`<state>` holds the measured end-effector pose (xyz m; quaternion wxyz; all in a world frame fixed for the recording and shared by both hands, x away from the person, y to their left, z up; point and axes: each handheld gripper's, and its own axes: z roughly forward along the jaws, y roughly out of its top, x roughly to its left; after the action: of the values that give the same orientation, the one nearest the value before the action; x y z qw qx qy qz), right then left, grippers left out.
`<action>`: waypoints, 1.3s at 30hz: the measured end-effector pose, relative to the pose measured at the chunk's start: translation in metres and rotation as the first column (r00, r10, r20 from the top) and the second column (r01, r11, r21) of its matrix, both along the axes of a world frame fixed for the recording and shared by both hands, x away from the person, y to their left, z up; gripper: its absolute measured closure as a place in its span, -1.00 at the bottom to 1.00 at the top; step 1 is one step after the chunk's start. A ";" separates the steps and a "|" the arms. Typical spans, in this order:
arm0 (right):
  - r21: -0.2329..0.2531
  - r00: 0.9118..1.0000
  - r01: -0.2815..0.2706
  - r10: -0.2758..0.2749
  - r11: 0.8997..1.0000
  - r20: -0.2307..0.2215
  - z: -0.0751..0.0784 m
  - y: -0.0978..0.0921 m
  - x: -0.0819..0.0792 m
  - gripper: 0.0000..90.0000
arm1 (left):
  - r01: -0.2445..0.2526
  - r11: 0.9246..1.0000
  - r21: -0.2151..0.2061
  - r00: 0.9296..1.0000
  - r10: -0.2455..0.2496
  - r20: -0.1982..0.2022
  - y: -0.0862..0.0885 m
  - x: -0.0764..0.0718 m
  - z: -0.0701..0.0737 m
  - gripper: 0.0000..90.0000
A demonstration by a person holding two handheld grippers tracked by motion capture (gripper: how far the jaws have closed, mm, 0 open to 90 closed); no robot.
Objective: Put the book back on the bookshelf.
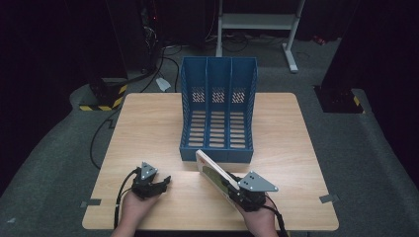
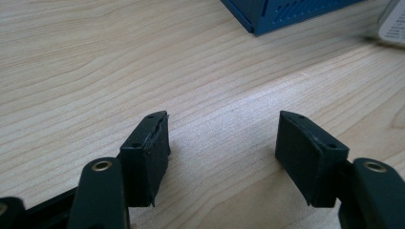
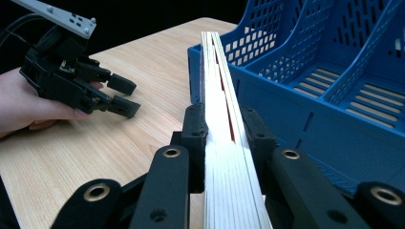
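One book (image 3: 224, 143) clamped edge-up between right tongs (image 3: 223, 138), just before blue rack (image 1: 218, 111); left tongs (image 2: 222, 143) spread, resting on surface (image 1: 148, 128).

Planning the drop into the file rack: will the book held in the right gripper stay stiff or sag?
The book probably stays stiff: held at one end by the right gripper, its edge runs straight. It looks thin, so likely light. Stood alone in the blue file rack, it may lean.

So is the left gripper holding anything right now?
No, the left gripper is open over the bare table, with nothing between its jaws.
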<state>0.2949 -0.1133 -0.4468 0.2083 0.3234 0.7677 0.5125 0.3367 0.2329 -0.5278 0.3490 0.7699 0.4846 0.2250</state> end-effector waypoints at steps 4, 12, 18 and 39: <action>0.017 1.000 0.011 -0.011 1.000 0.001 0.005 -0.004 0.000 0.69 | 0.002 1.000 0.003 1.000 -0.002 0.001 0.000 0.000 0.000 -0.20; 0.033 1.000 0.016 -0.016 0.999 0.008 0.018 -0.008 -0.004 0.69 | 0.004 1.000 0.004 1.000 -0.004 0.003 0.001 0.001 0.000 -0.20; 0.039 0.999 0.032 -0.034 0.999 0.042 0.034 -0.014 -0.005 0.69 | 0.005 1.000 0.002 1.000 -0.005 0.000 0.001 0.001 0.000 -0.20; 0.083 0.987 0.115 -0.124 0.990 0.104 0.074 -0.028 0.020 0.69 | 0.016 1.000 0.003 1.000 -0.016 -0.002 0.000 0.001 0.000 -0.26</action>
<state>0.3145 -0.1416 -0.3724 0.2676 0.3482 0.7141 0.5452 0.3373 0.2326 -0.5279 0.3489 0.7744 0.4787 0.2221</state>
